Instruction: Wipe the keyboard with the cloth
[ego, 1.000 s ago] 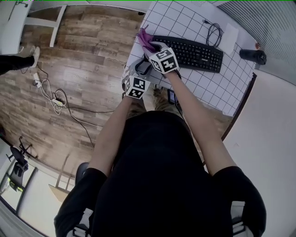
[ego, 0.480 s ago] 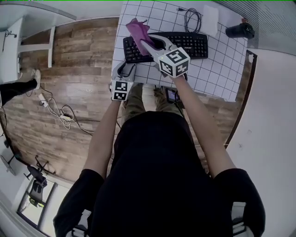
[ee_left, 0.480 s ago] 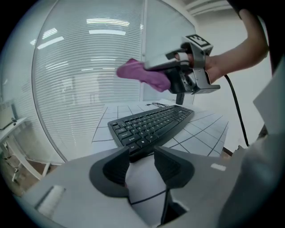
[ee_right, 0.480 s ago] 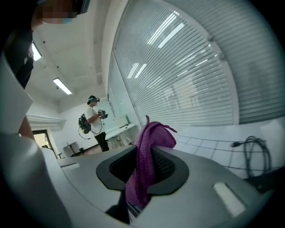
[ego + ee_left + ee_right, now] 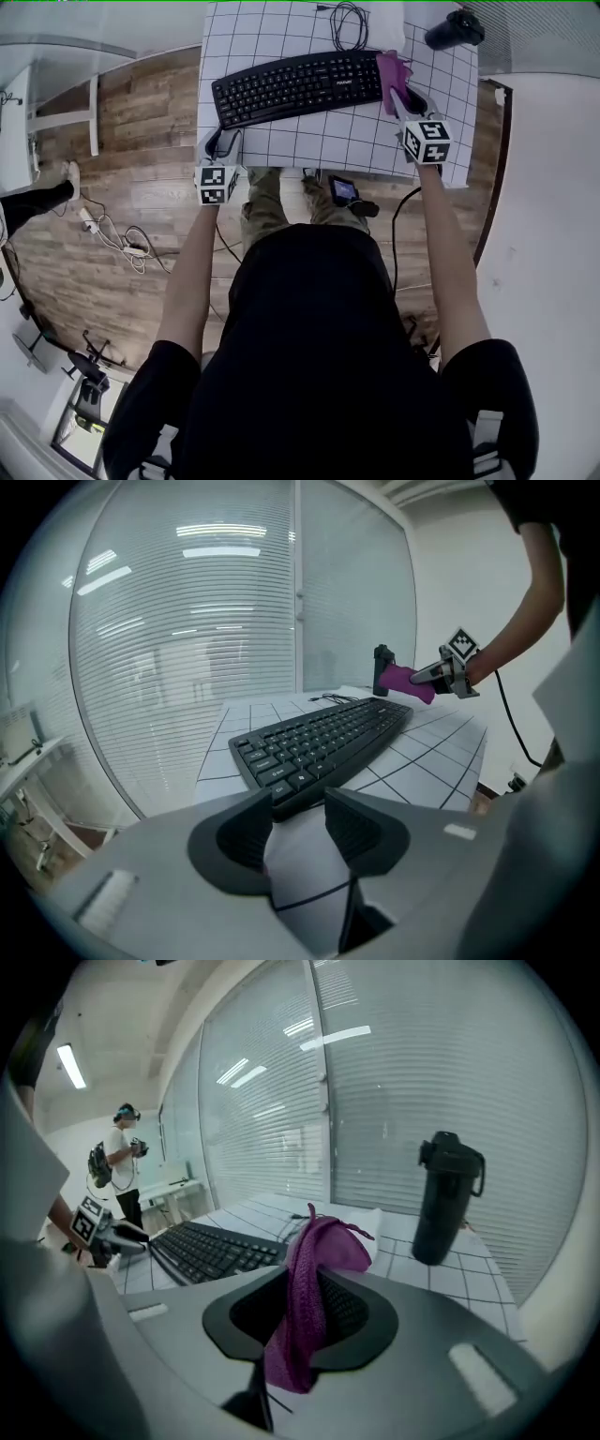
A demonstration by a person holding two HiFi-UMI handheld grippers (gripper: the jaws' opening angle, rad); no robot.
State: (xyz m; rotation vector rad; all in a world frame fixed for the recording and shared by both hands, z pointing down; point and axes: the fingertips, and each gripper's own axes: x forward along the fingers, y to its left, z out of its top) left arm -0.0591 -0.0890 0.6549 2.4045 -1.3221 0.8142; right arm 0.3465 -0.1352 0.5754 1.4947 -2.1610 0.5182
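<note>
Purple cloth (image 5: 328, 1246) clamped in right gripper (image 5: 305, 1309) at keyboard's (image 5: 298, 86) right end; left gripper (image 5: 300, 823) parted, empty.

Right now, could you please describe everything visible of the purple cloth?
The purple cloth is soft, knit-looking fabric, pinched between the jaws of the right gripper. It stands roughly upright: a bunched fold rises past the jaws, a tail hangs below. In the head view it sits by the right end of the keyboard; whether it touches the keys is unclear.
</note>
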